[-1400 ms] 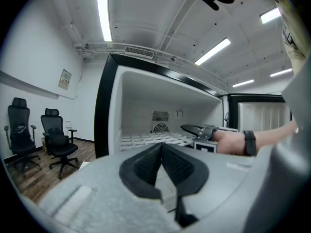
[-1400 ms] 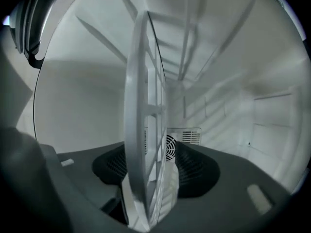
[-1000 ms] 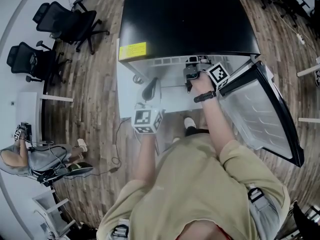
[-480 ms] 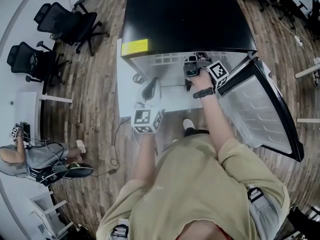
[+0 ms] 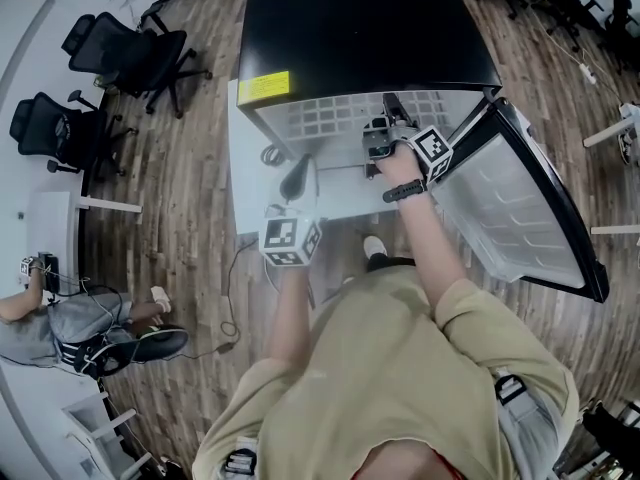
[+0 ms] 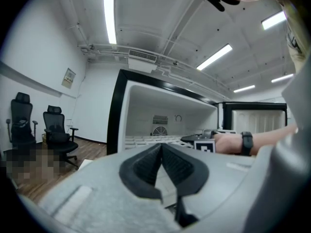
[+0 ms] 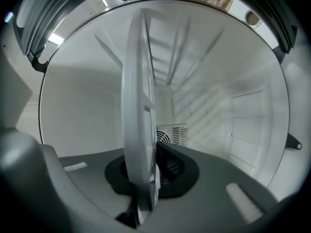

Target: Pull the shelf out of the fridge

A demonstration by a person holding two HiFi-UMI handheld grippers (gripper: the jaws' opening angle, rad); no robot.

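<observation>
The white grid shelf point(image 5: 330, 116) sticks out a short way from the open fridge point(image 5: 370, 38), under its black top. My right gripper point(image 5: 378, 146) is shut on the shelf's front edge. In the right gripper view the shelf's white rim point(image 7: 138, 130) runs edge-on between the pads of the right gripper point(image 7: 146, 178), with the fridge's white inside and rear fan grille behind it. My left gripper point(image 5: 296, 178) hangs in front of the fridge, left of the right one, shut and holding nothing. From the left gripper point(image 6: 163, 152) the shelf point(image 6: 146, 141) and the right hand are visible.
The fridge door point(image 5: 510, 208) stands open at the right, close to my right arm. Two black office chairs point(image 5: 120, 48) stand at the far left on the wooden floor. A person point(image 5: 70, 323) sits low at the left.
The shelf has slid further out of the fridge with my right gripper on it, so more of its grid shows. The left gripper has hardly moved.
</observation>
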